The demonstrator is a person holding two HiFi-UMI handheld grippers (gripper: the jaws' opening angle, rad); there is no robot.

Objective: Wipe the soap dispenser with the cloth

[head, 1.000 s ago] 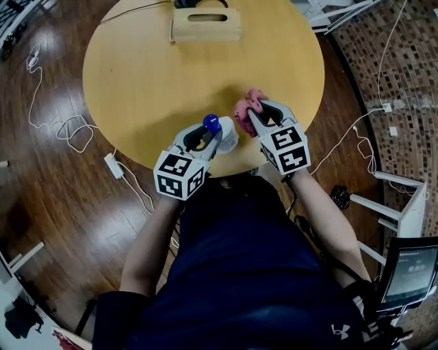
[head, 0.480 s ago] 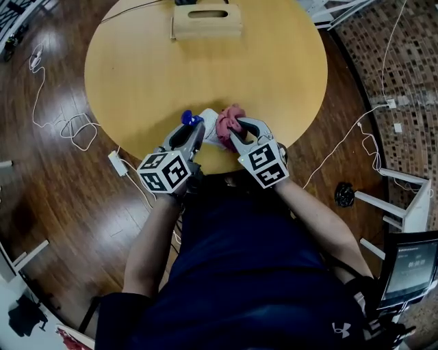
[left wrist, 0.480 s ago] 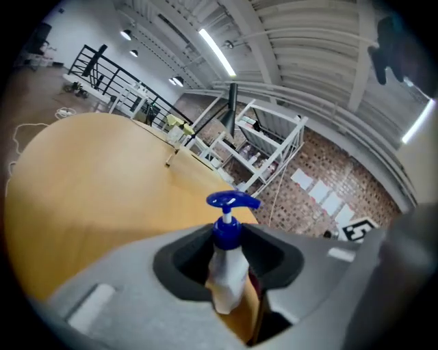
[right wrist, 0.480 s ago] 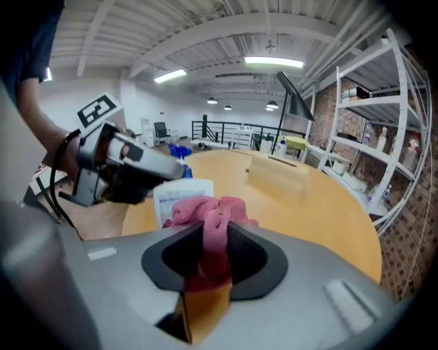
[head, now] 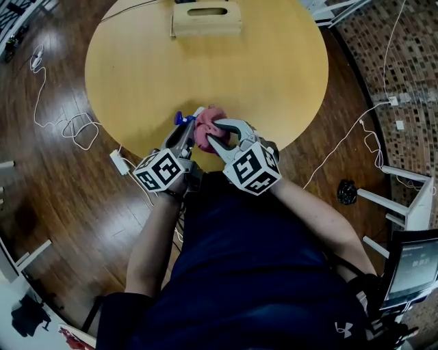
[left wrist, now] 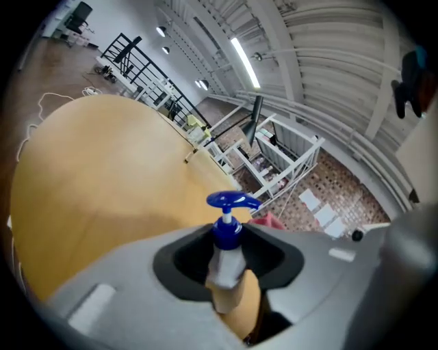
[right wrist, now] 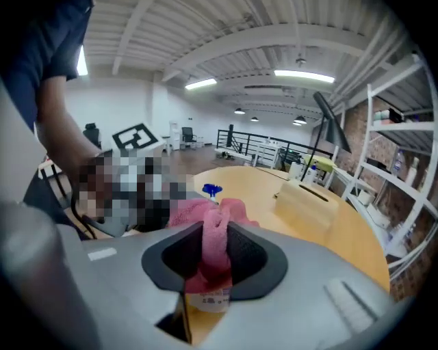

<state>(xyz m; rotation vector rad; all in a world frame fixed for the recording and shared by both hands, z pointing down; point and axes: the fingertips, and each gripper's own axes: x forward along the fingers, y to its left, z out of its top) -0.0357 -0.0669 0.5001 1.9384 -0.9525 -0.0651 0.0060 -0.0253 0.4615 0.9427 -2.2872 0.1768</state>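
A white soap dispenser with a blue pump [head: 180, 118] hangs over the near edge of the round wooden table [head: 205, 75]. My left gripper [head: 188, 131] is shut on its neck. In the left gripper view the dispenser [left wrist: 226, 263] stands upright between the jaws of the left gripper [left wrist: 226, 254], pump [left wrist: 231, 200] on top. My right gripper [head: 213, 135] is shut on a pink cloth [head: 206, 128] that presses against the bottle's right side. In the right gripper view the cloth [right wrist: 216, 239] fills the right gripper [right wrist: 215, 254], with the labelled bottle [right wrist: 207, 299] just beneath it.
A wooden box with a slot [head: 206, 19] sits at the table's far edge. White cables [head: 68, 128] and a power adapter [head: 118, 164] lie on the wood floor at left. White shelving [head: 404, 198] stands at right. The person's torso is close behind both grippers.
Both grippers have moved left and nearer the person, carrying the dispenser and the cloth. The gap between them has closed: the cloth now lies against the bottle. The left gripper has rolled.
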